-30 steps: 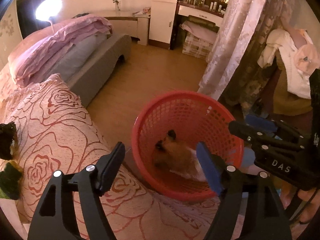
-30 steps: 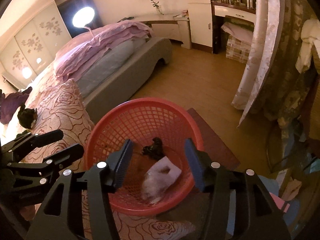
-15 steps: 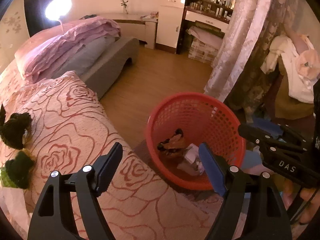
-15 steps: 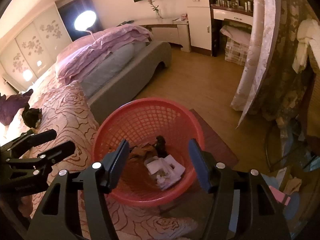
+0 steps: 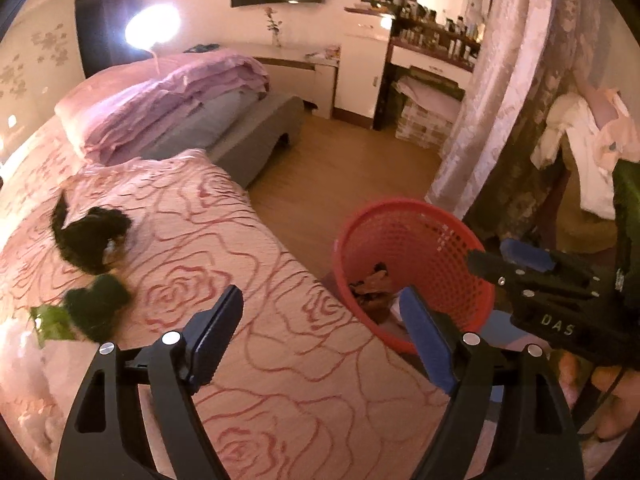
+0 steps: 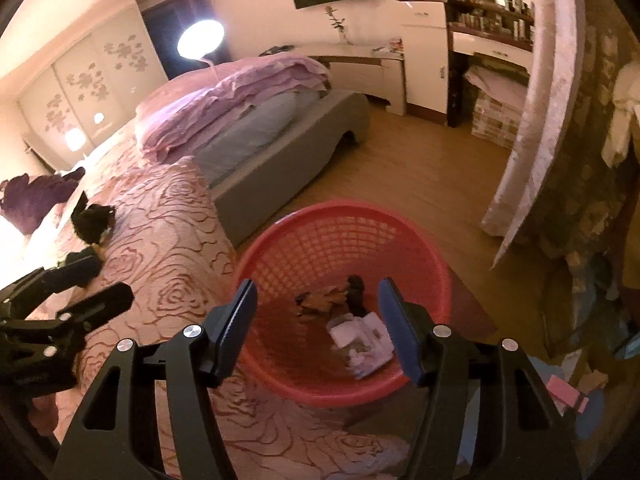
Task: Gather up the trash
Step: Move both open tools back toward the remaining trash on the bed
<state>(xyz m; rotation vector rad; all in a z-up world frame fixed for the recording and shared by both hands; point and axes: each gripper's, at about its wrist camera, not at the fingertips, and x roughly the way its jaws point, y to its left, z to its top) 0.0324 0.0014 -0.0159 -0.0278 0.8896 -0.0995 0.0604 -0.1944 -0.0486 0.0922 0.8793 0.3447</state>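
A red mesh basket (image 6: 320, 236) stands on the floor beside the bed; it also shows in the left wrist view (image 5: 436, 236). Inside lie brown scraps (image 6: 324, 298), a dark piece and a crumpled white wrapper (image 6: 366, 342). On the rose-patterned bedspread lie a black crumpled piece (image 5: 90, 236), a dark green piece (image 5: 98, 300) and a green wrapper (image 5: 50, 318). My left gripper (image 5: 320, 336) is open and empty above the bedspread's edge. My right gripper (image 6: 318, 320) is open and empty above the basket.
A grey bed base with folded pink quilts (image 6: 240, 96) stands behind. Wooden floor (image 6: 420, 176) lies beyond the basket. A curtain (image 6: 532, 120) hangs at the right, with clothes on a rack (image 5: 588, 148). White cabinets (image 6: 426, 64) line the far wall.
My left gripper has swung left from over the basket to over the bedspread, bringing the dark pieces into view. The right gripper has stayed over the basket. Trash has settled inside.
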